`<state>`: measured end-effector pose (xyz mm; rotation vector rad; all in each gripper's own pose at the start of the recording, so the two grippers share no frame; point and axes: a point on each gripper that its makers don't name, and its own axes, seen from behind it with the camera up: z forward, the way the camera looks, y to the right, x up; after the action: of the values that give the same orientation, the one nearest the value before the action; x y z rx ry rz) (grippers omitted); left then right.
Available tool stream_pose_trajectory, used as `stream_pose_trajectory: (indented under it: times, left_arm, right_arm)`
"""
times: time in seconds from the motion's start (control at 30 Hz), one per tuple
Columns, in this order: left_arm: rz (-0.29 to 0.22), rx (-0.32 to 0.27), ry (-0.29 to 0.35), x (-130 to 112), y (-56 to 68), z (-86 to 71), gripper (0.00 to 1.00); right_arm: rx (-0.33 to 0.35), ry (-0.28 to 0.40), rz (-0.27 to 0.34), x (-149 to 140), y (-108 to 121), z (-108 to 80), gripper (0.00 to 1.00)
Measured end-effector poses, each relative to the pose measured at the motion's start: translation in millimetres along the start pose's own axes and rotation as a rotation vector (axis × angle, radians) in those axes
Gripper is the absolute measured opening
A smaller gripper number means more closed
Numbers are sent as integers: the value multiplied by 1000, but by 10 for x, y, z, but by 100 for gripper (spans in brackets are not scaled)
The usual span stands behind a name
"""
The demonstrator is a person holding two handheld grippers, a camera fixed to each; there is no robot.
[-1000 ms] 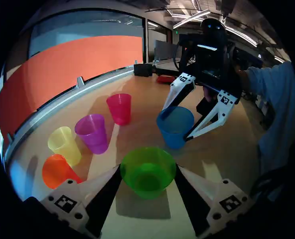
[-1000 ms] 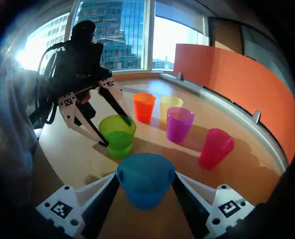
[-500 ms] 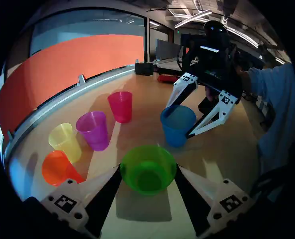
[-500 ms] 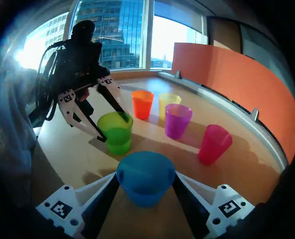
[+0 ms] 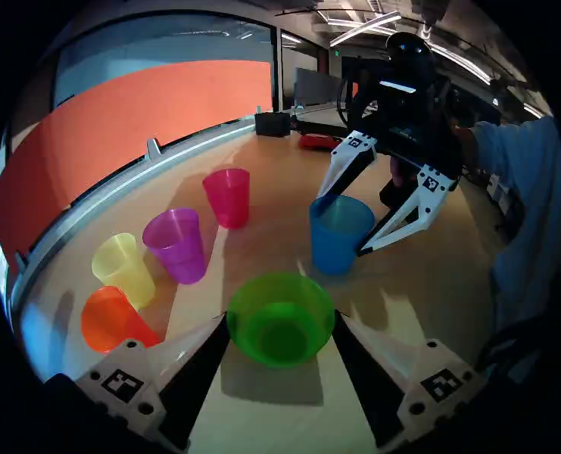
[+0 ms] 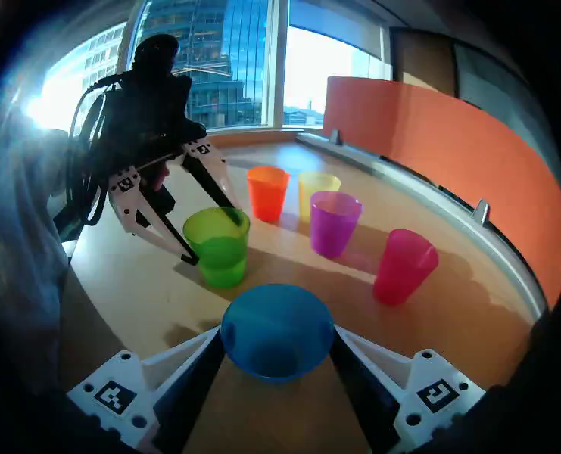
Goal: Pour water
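Observation:
A green cup (image 5: 281,319) sits between my left gripper's (image 5: 280,333) fingers, which press on both of its sides. From the right gripper view the same green cup (image 6: 218,246) holds some liquid, with the left gripper (image 6: 208,231) around it. My right gripper (image 6: 277,344) is shut on a blue cup (image 6: 277,330), held just above the wooden table (image 6: 144,303). In the left gripper view the blue cup (image 5: 339,233) hangs upright in the right gripper (image 5: 339,227), beyond the green cup.
Pink (image 5: 228,197), purple (image 5: 176,244), yellow (image 5: 121,267) and orange (image 5: 107,325) cups stand in a curved row left of the green cup. An orange partition (image 5: 129,113) and a metal rail border the table. A person's sleeve (image 5: 526,197) is at right.
My right gripper has lifted the blue cup slightly off the table. The green cup stays held in the left gripper, about where it was.

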<state>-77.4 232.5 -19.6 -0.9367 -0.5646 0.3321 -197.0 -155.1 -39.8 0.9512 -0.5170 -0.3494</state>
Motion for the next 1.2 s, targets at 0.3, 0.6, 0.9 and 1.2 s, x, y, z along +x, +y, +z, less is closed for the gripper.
stream_pose_trajectory:
  times: [0.3, 0.6, 0.9, 1.2]
  left_arm:
    - [-4, 6, -18, -61, -7, -20, 97]
    - [-23, 25, -22, -171, -50, -145, 97]
    - [-89, 33, 40, -121, -35, -388, 98]
    - [-159, 6, 175, 142, 9, -756, 97]
  right_arm:
    - [-8, -7, 7, -53, 8, -37, 100]
    - [-37, -27, 19, -216, 36, -180, 100]
    - [-74, -33, 39, -359, 10, -353, 100]
    - [-121, 1, 53, -285, 21, -501, 100]
